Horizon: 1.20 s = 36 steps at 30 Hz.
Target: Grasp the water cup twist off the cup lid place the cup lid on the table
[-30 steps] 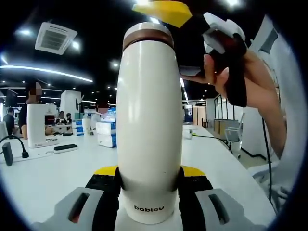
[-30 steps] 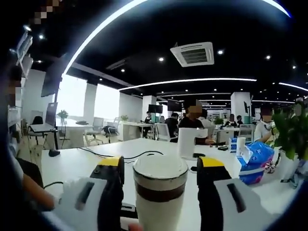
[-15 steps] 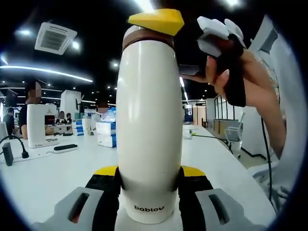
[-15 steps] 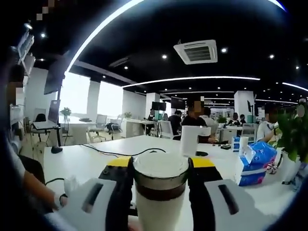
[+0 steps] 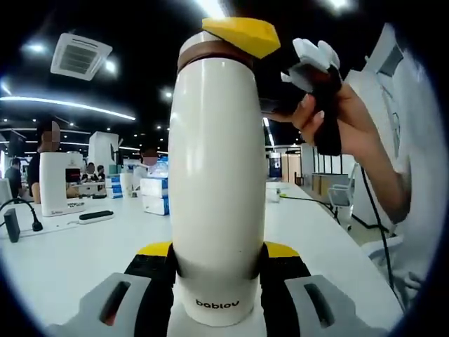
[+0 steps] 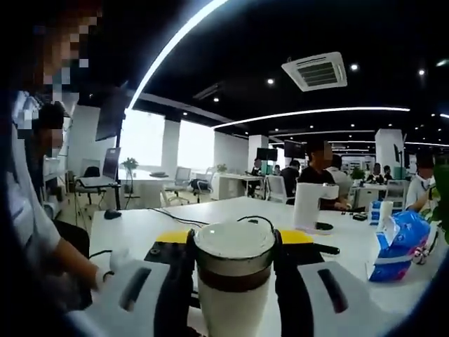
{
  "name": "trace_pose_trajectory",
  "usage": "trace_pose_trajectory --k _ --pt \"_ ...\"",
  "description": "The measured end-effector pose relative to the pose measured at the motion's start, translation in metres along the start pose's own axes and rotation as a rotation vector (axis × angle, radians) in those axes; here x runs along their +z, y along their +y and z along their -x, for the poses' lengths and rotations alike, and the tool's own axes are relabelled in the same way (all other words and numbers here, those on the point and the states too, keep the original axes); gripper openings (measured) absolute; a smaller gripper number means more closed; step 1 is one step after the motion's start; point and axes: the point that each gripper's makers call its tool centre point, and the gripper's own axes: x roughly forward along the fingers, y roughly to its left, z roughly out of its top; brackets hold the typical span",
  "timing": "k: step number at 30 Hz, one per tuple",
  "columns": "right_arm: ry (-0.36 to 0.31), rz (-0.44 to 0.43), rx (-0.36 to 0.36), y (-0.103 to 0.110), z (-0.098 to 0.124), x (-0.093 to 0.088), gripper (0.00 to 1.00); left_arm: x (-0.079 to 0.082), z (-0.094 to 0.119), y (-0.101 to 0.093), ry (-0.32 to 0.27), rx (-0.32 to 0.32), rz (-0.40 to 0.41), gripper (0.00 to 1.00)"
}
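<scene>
Since a second ago the right hand-held gripper (image 6: 233,260) has closed its jaws from standing apart to pressing both sides of the cup lid (image 6: 233,246), and the room behind has swung, so twisting seems to have begun. Below, the left hand-held gripper (image 5: 218,270) clamps the base of the white water cup (image 5: 217,175), upright above the worktop (image 5: 63,253). To twist well, hold the left steady, turn the right about the cup's axis, and lift only once the lid is loose.
</scene>
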Motion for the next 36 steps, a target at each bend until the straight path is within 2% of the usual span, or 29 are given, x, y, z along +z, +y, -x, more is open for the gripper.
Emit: trace_pose_trajectory --k 3,7,10,15,22,27,36 --pt "-0.014 0.009 0.036 0.002 -0.001 0.000 0.47 0.000 0.000 0.000 -0.002 0.000 0.002 0.48" --pt "-0.016 0.009 0.118 0.005 -0.003 0.000 0.47 0.000 0.000 0.000 -0.002 0.001 0.005 0.48" --pt "-0.047 0.000 0.183 0.006 -0.003 0.002 0.47 0.000 0.000 0.001 -0.003 0.001 0.008 0.48" --pt "-0.061 -0.004 0.241 0.008 -0.003 0.002 0.47 0.000 0.000 0.001 -0.003 0.003 0.008 0.48" --pt "-0.044 -0.005 0.356 0.012 -0.002 0.001 0.47 0.000 -0.001 0.000 -0.003 0.001 0.008 0.48" --pt "-0.003 -0.011 0.423 0.011 -0.001 0.001 0.47 0.000 -0.001 -0.001 -0.002 0.000 0.005 0.48" --pt "0.084 0.029 0.545 0.017 0.000 -0.003 0.47 0.000 -0.001 -0.001 -0.002 0.001 0.000 0.48"
